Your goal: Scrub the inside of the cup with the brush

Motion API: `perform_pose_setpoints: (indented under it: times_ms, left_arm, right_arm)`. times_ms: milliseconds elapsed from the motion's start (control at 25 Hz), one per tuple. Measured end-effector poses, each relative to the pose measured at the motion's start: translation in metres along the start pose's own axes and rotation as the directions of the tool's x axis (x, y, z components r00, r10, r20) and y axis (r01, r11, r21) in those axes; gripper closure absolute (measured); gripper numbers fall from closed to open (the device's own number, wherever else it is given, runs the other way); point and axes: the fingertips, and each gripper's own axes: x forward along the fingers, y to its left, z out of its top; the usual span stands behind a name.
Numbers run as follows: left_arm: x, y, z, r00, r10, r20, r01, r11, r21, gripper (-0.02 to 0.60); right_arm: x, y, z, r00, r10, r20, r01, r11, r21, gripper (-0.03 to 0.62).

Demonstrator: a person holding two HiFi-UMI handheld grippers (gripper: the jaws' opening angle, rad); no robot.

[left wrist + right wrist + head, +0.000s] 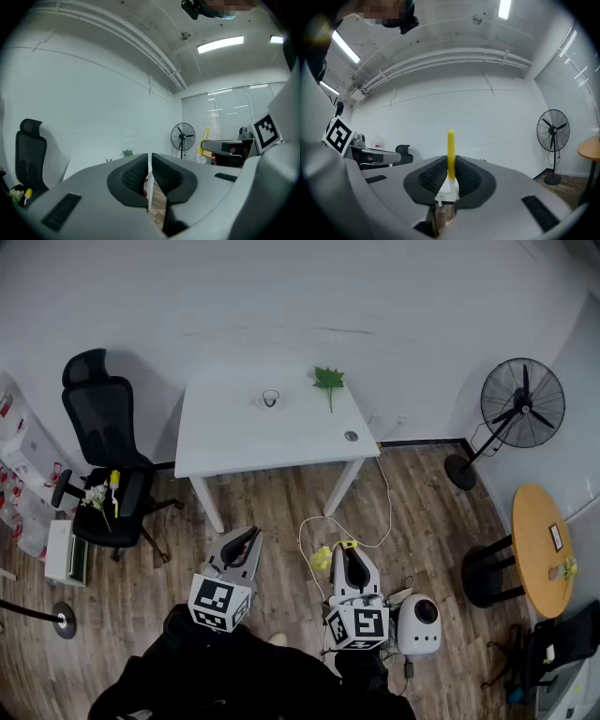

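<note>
A small clear cup (270, 398) stands on the white table (234, 442) far ahead of me, next to a green leaf (328, 381). My left gripper (246, 538) hangs over the wooden floor short of the table, shut with nothing between its jaws (150, 171). In the left gripper view the cup (108, 160) is a tiny shape far off. My right gripper (351, 554) is beside the left one, shut on a yellow brush (451, 152), whose handle stands up between the pads. A yellow part of the brush (322, 557) shows to the left of that gripper.
A black office chair (105, 456) stands left of the table. A floor fan (520, 404) and a round wooden table (542, 545) are at the right. A white cable (384, 512) loops over the floor, and a white round device (418, 622) sits near my right gripper.
</note>
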Motion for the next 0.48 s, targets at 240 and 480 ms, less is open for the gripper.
perform_pose_setpoints:
  times_ms: [240,480]
  left_arm:
    - [-0.0019,-0.0014,-0.0009,1.000,-0.002,0.002,0.002,1.000,0.003,0.539]
    - [0.0021,-0.0063,-0.0012,1.000,-0.008,-0.003,0.008,1.000,0.003,0.540]
  right_arm:
    - [-0.0029,0.0007,-0.0020,1.000,0.000,0.000,0.000,1.000,0.002,0.530]
    - [-0.0050,-0.0057,0.0003,1.000,-0.004,0.004,0.004,1.000,0.015,0.530]
